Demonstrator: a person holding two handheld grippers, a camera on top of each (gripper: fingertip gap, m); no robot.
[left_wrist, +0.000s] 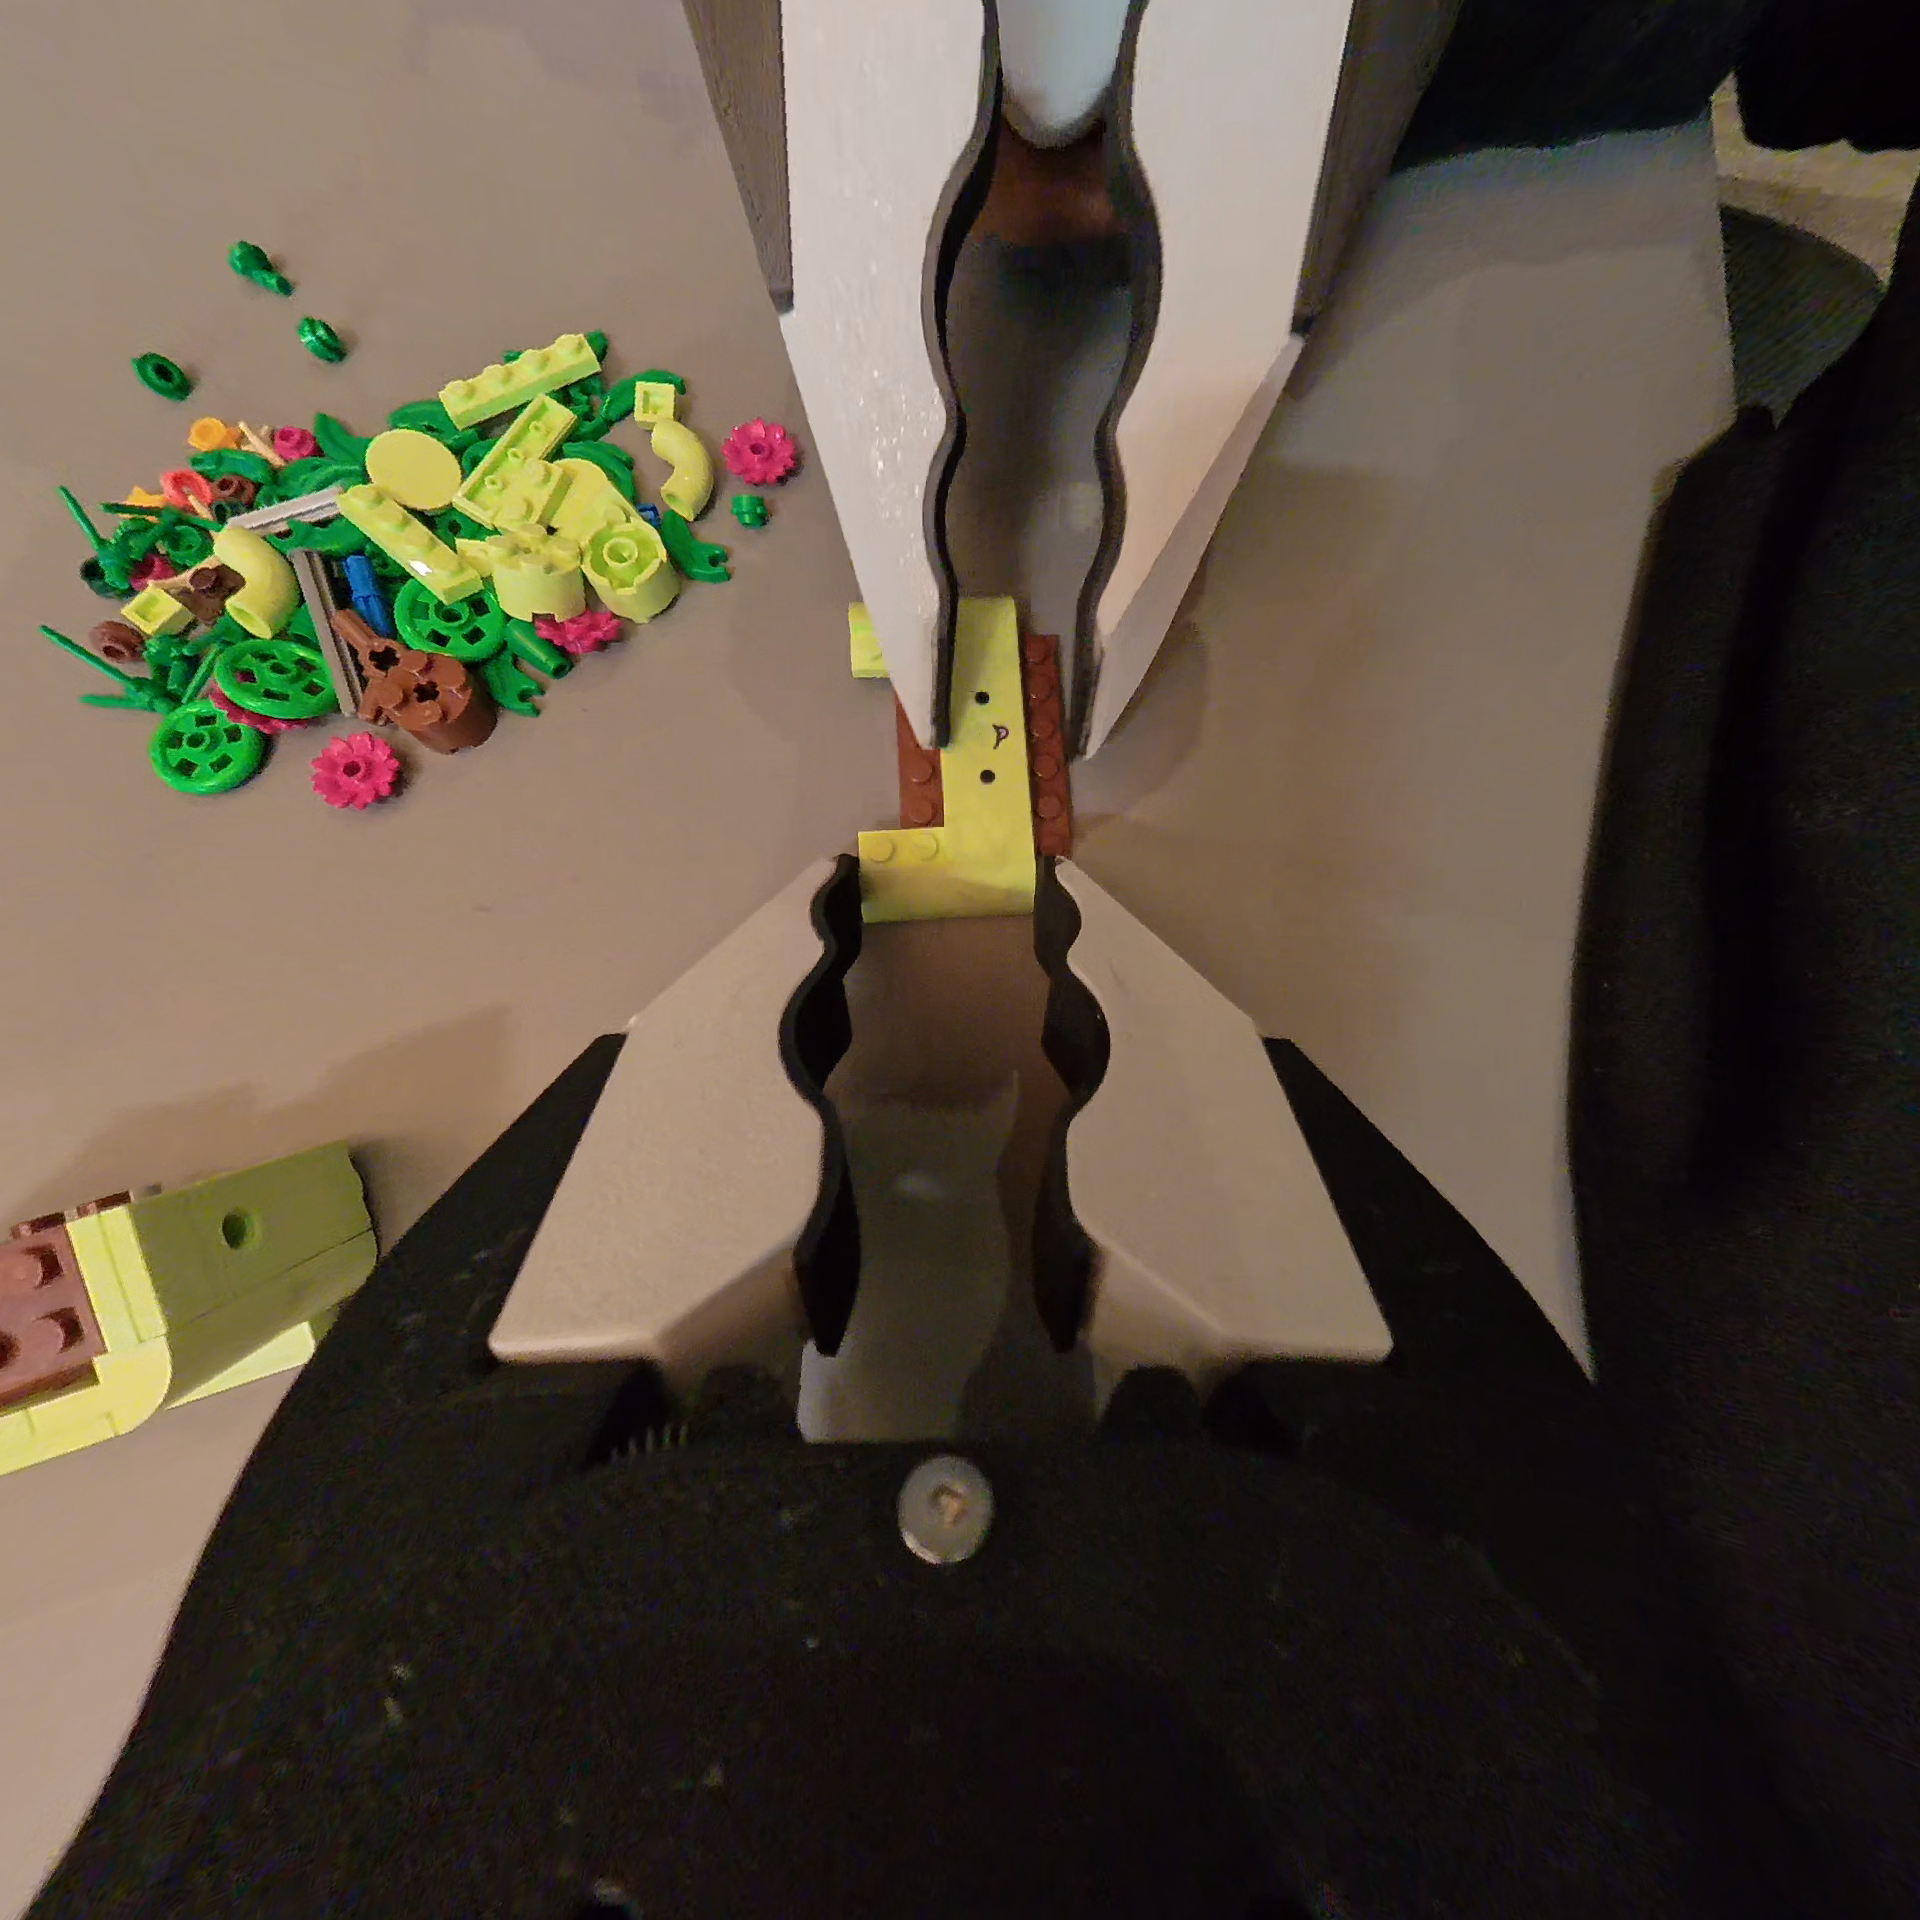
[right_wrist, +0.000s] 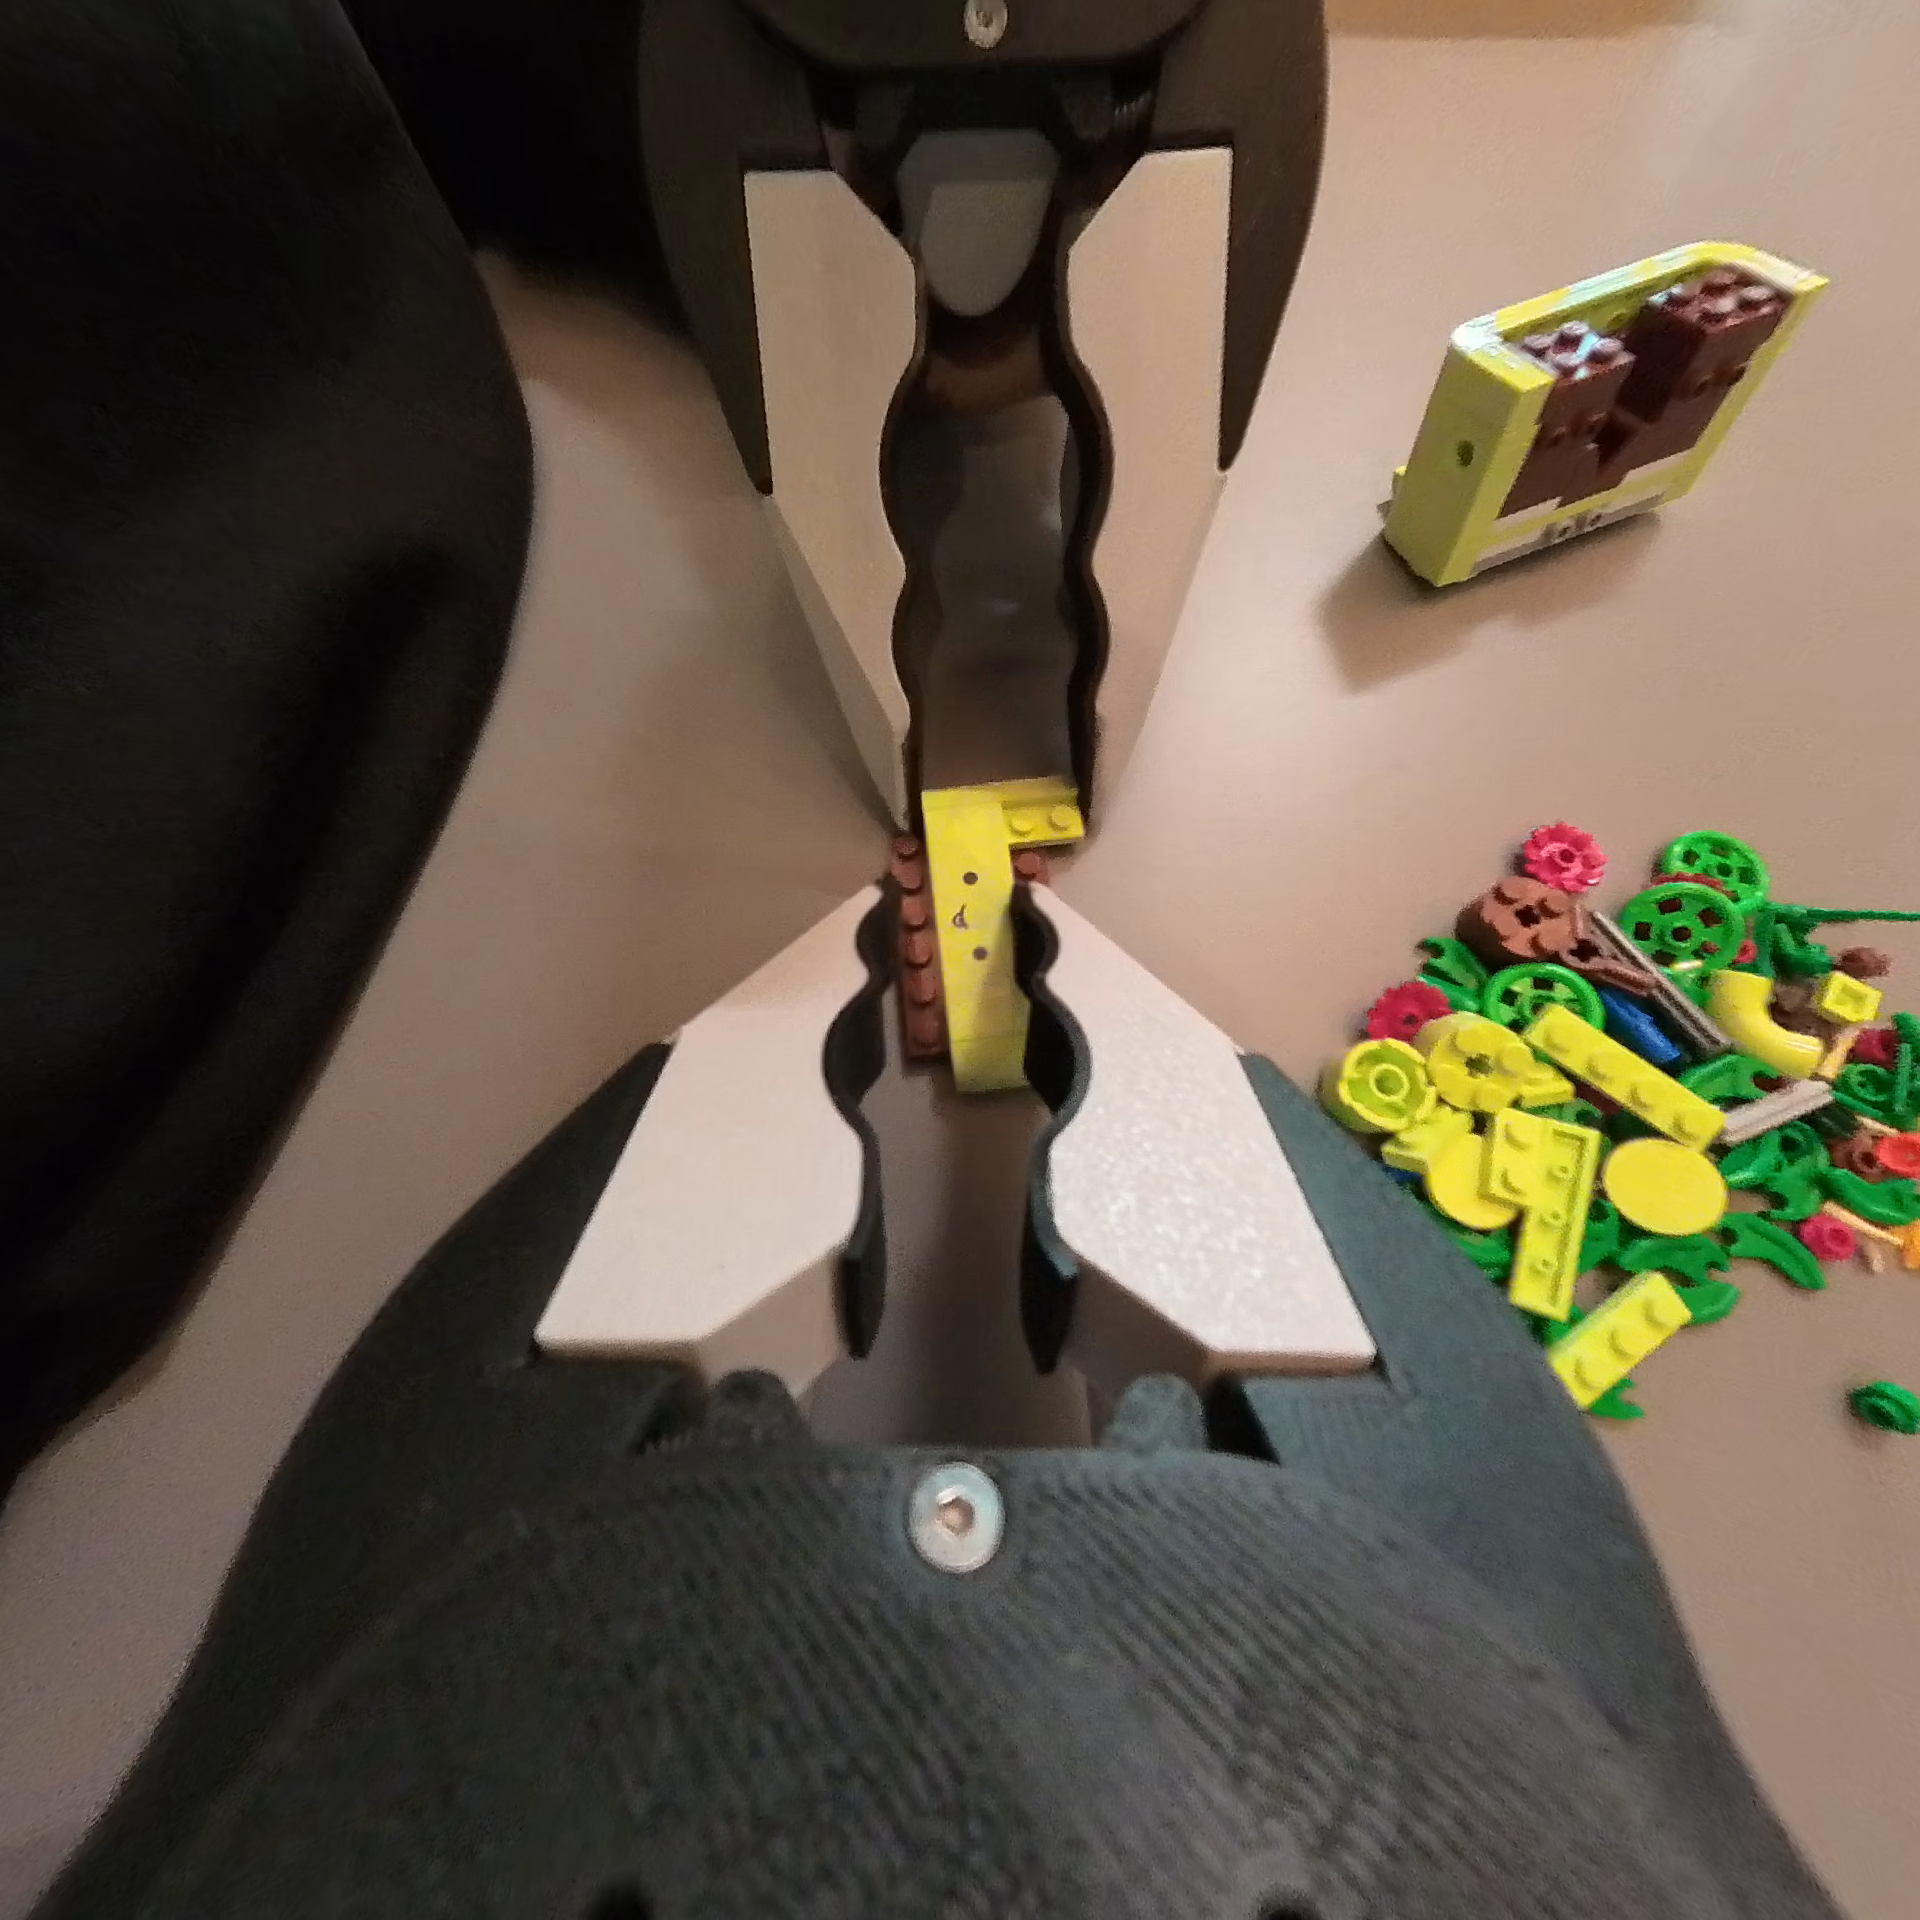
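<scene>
Plain beige tabletop (left_wrist: 312, 935), with dark fabric along one edge (left_wrist: 1766, 935). We see two grippers meeting tip to tip over one small brick assembly (left_wrist: 982, 769): a lime-yellow L-shaped piece with two dots and a small mark on its face, backed by a brown studded plate (left_wrist: 1044, 727).

The left gripper (left_wrist: 948, 883) comes in from the bottom of the left wrist view. Its fingers are narrow, and the black wavy pads (left_wrist: 831, 935) pinch the foot of the yellow L. The right gripper (left_wrist: 1013, 727) enters from the top of that view, its fingers also narrow, clamped on the other end of the assembly across the yellow face and brown plate.

The right wrist view mirrors this: the right gripper (right_wrist: 956, 904) holds the long arm of the assembly (right_wrist: 971, 935), while the left gripper (right_wrist: 997, 800) grips the studded foot. The assembly sits between both tips, above the table; we cannot tell if it touches the surface.

A loose pile of bricks (left_wrist: 384, 561) in green, lime, brown and pink lies well apart on the table. A larger lime box build with brown bricks inside (right_wrist: 1579, 416) stands separately, partly cut off in the left wrist view (left_wrist: 177, 1299).
</scene>
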